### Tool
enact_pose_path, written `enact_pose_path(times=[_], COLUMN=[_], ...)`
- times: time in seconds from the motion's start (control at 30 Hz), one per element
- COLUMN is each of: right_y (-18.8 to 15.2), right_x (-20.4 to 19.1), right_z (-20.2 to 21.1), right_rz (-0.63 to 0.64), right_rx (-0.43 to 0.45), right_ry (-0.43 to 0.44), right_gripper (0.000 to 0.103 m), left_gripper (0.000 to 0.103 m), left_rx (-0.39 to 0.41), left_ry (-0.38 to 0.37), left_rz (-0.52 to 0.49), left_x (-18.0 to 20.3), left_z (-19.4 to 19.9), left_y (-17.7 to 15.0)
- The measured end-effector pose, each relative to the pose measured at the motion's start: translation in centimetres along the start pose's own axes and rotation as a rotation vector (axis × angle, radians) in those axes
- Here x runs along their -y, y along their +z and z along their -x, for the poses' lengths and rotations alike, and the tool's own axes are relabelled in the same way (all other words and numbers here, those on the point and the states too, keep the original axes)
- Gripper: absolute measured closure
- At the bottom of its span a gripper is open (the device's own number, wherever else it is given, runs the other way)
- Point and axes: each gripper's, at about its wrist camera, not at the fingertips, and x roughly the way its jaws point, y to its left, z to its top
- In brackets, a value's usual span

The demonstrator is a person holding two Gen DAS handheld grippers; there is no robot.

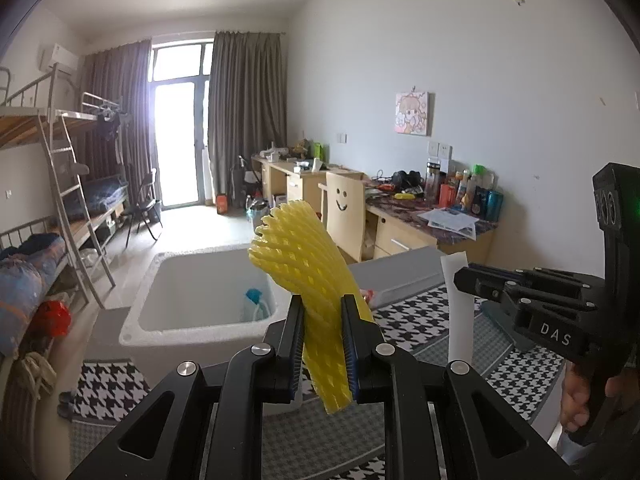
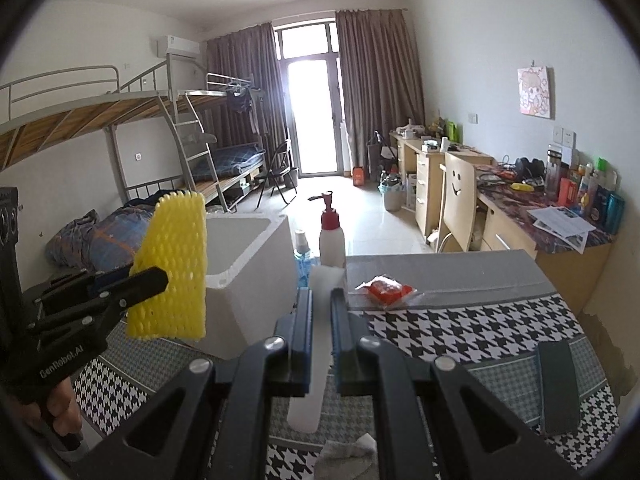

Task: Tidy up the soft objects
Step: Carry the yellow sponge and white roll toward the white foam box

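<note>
Pinching a yellow foam net (image 1: pixel 310 280) in the left gripper (image 1: pixel 322 344) and a white foam strip (image 2: pixel 320 320) in the right gripper (image 2: pixel 321 340), above the checked table (image 2: pixel 480 336) beside the white box (image 1: pixel 200 280); light, squashy, best gripped mid-length.

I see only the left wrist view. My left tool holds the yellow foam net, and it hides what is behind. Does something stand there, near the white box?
Observer: Yes. A white pump bottle with a red collar stands upright beside the white foam box.
Operator: And below the right tool?
Observer: A crumpled white tissue lies on the checked cloth under the right tool, which is shut on a white foam strip.
Operator: The red thing past my net?
Observer: A red packet in clear wrap, lying flat.
</note>
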Motion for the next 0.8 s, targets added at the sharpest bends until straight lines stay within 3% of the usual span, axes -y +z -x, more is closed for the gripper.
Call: enact_pose_path(times=[0.5, 0.8], right_y=[2.6, 4.3], right_x=[-0.7, -1.4], right_z=[-0.8, -2.4], right_rz=[0.017, 0.036], right_rx=[0.006, 0.003], right_ry=[0.029, 0.051], right_gripper=[0.092, 0.092], left_gripper=[0.084, 0.084], left_rx=[0.016, 0.020], left_ry=[0.036, 0.114], left_rz=[0.012, 0.016], left_x=[-1.7, -3.1], left_z=[-0.9, -2.3], left_y=[2.3, 3.4])
